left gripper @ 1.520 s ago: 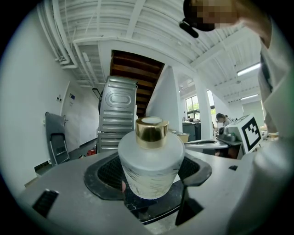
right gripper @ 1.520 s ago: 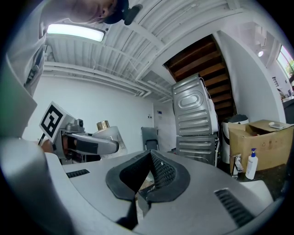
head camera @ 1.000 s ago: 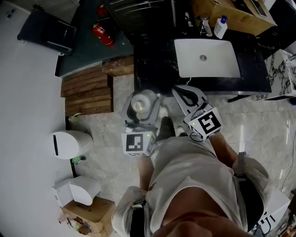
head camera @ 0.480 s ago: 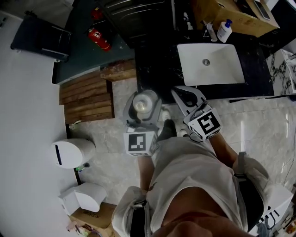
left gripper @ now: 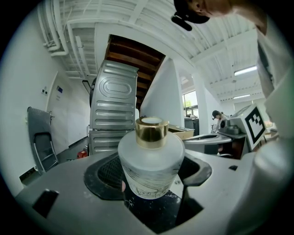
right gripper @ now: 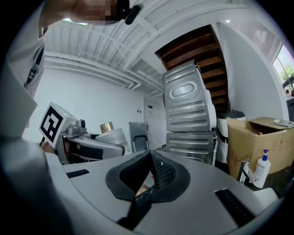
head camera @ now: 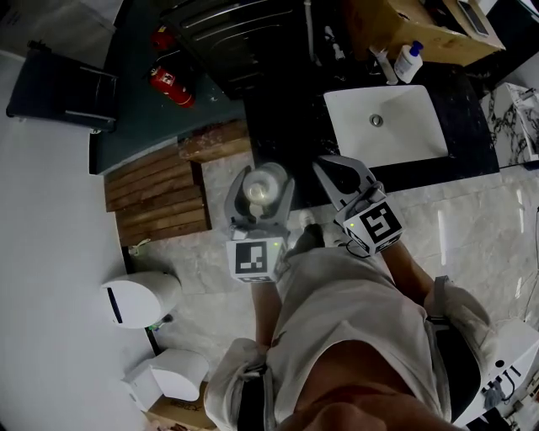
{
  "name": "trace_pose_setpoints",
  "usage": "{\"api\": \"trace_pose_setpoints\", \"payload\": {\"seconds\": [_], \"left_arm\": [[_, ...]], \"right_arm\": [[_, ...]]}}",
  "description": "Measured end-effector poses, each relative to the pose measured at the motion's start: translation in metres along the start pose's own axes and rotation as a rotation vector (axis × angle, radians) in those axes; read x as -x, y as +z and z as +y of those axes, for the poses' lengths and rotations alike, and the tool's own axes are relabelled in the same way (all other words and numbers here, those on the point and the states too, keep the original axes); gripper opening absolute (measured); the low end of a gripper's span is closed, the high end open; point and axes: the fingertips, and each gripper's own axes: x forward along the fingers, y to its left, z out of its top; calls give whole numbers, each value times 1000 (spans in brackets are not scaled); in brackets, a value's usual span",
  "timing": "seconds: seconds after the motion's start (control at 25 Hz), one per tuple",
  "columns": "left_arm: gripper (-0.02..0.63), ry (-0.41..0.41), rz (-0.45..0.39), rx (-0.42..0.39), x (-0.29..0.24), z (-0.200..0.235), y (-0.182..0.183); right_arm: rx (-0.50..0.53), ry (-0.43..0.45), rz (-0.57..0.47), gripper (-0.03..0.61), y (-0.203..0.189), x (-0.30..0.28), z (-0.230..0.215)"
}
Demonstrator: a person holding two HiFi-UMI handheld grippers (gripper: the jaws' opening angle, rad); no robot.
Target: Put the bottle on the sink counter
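Observation:
A frosted glass bottle (head camera: 262,187) with a gold cap (left gripper: 151,131) stands upright between the jaws of my left gripper (head camera: 259,190), which is shut on its body (left gripper: 150,165). It hangs over the pale floor, just short of the black sink counter (head camera: 286,126). My right gripper (head camera: 344,172) is beside it on the right, at the counter's front edge, shut with nothing in it; its black pads (right gripper: 158,172) meet. The white sink basin (head camera: 387,125) lies beyond it.
A white pump bottle (head camera: 408,61) and a cardboard box (head camera: 404,23) sit behind the basin. Stacked metal machines (right gripper: 190,119) stand at the back. A red fire extinguisher (head camera: 171,84), wooden slats (head camera: 156,189) and white bins (head camera: 139,295) are on the left.
The whole view has shifted: the counter and sink sit a little nearer, and the floor items slid down and right. Both grippers keep their hold and pose.

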Motion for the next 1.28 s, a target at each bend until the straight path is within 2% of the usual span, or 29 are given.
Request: {"api": "trace_pose_setpoints", "payload": {"seconds": [0.84,1.28], "left_arm": [[327,-138,6,-24,-66,73,-10],[327,-129,20,-21,-91,90,-14]], "right_arm": [[-6,-139,58,-3,-11,-82,-26],[-22,-161,80,-3,-20,-98,-41]]}}
